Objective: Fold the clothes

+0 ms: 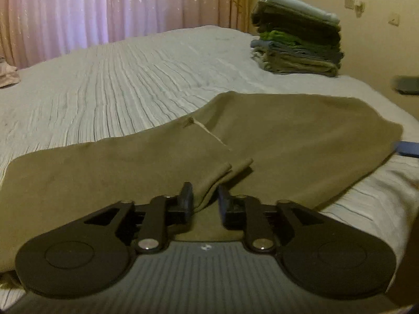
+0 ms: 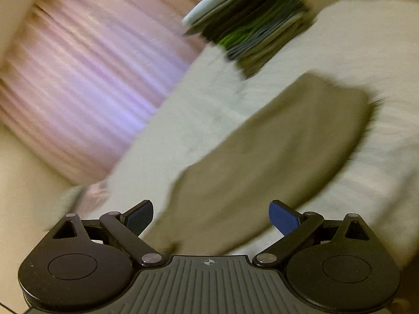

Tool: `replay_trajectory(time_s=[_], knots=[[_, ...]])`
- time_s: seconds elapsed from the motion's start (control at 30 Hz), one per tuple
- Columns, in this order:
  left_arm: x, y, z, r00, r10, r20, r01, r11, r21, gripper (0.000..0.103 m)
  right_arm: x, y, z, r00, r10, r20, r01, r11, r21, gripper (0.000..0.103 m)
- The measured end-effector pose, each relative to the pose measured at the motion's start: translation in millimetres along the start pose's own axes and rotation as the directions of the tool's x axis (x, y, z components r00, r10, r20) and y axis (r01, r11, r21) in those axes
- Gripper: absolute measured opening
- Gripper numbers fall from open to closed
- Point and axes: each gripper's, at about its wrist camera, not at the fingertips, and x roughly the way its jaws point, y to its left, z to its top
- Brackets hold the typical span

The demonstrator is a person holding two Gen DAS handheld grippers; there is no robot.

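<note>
While left claw point(image 1: 205, 198) pinches olive cloth point(image 1: 288, 136), right claw point(image 2: 210, 217) hovers tilted, spread.

1. The cloth point(image 1: 262, 136) lies spread on the bed point(image 1: 117, 78), across the middle of the left wrist frame.
2. The left claw point(image 1: 205, 200), at lower centre, pinches its near edge.
3. A stack of folded clothes point(image 1: 298, 36) sits on the bed, upper right, behind the cloth.
4. Curtains point(image 1: 104, 7) hang behind the bed, upper left.

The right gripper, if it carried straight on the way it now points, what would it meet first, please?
Most likely the olive-brown garment spread on the bed. The right gripper is open with nothing between its fingers, and the cloth fills the line ahead. The view is motion-blurred, so depth is unclear.
</note>
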Motion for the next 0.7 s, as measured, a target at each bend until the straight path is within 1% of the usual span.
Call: replay_trajectory(time_s=[0.03, 0.07, 0.13, 0.17, 0.2, 0.27, 0.33, 0.37, 0.47, 0.53, 0.57, 0.6, 0.63, 0.67, 0.7], knots=[[-3.7, 8.1, 3.4, 1.000, -0.031, -0.005, 0.031, 0.999, -0.037, 0.032, 14.0, 1.9, 0.0, 0.998, 0.046, -0.046, -0.044, 0.998, 0.045, 0.078], [-8.9, 16.6, 5.5, 0.998, -0.060, -0.003, 0.059, 0.996, -0.072, 0.033, 29.4, 3.4, -1.5, 0.991, 0.094, -0.100, -0.083, 0.991, 0.102, 0.078], [-22.2, 32.2, 7.4, 0.995, -0.102, 0.008, 0.102, 0.986, -0.130, 0.033, 59.9, 5.2, -8.7, 0.968, 0.169, -0.183, -0.130, 0.969, 0.209, 0.076], [-28.6, 38.2, 7.7, 0.994, -0.107, 0.013, 0.108, 0.983, -0.151, 0.033, 74.4, 6.8, -13.3, 0.957, 0.192, -0.219, -0.136, 0.960, 0.247, 0.065], [-34.4, 46.3, 8.0, 0.994, -0.107, 0.017, 0.108, 0.978, -0.177, 0.033, 89.0, 9.6, -19.0, 0.946, 0.194, -0.260, -0.122, 0.955, 0.269, 0.056], [-41.2, 62.1, 7.3, 0.995, -0.093, 0.025, 0.096, 0.969, -0.227, 0.033, 113.7, 16.7, -29.2, 0.931, 0.160, -0.328, -0.069, 0.959, 0.274, 0.056], [-52.6, 78.0, 6.6, 0.996, -0.076, 0.038, 0.083, 0.960, -0.267, 0.033, 127.1, 28.0, -34.3, 0.931, 0.080, -0.355, -0.004, 0.978, 0.208, 0.056], [-58.7, 85.7, 6.5, 0.997, -0.068, 0.044, 0.078, 0.955, -0.286, 0.033, 131.5, 33.1, -35.7, 0.931, 0.052, -0.362, 0.015, 0.983, 0.181, 0.056], [-71.4, 105.8, 6.5, 0.997, -0.050, 0.063, 0.069, 0.938, -0.339, 0.033, 141.6, 46.9, -36.2, 0.926, -0.005, -0.378, 0.051, 0.992, 0.113, 0.056], [-75.6, 116.5, 7.0, 0.996, -0.045, 0.078, 0.071, 0.926, -0.370, 0.033, 146.5, 54.1, -39.4, 0.923, -0.022, -0.384, 0.059, 0.995, 0.083, 0.053], [-78.7, 120.7, 7.5, 0.996, -0.042, 0.084, 0.071, 0.922, -0.381, 0.033, 150.4, 56.6, -41.8, 0.921, -0.033, -0.388, 0.065, 0.995, 0.071, 0.041], [-80.6, 124.4, 7.7, 0.995, -0.039, 0.088, 0.071, 0.917, -0.392, 0.033, 155.7, 58.4, -44.6, 0.918, -0.047, -0.393, 0.076, 0.995, 0.059, 0.031], [-81.3, 127.7, 7.7, 0.995, -0.037, 0.091, 0.071, 0.913, -0.402, 0.033, 160.8, 58.6, -48.0, 0.915, -0.053, -0.399, 0.083, 0.995, 0.057, 0.031], [-82.8, 131.1, 7.2, 0.995, -0.032, 0.094, 0.069, 0.908, -0.413, 0.033, 163.2, 58.4, -52.8, 0.916, -0.049, -0.397, 0.080, 0.995, 0.062, 0.025], [-84.4, 135.0, 6.5, 0.995, -0.027, 0.096, 0.066, 0.901, -0.428, 0.033, 163.5, 58.8, -58.4, 0.921, -0.039, -0.387, 0.070, 0.995, 0.066, 0.010]])
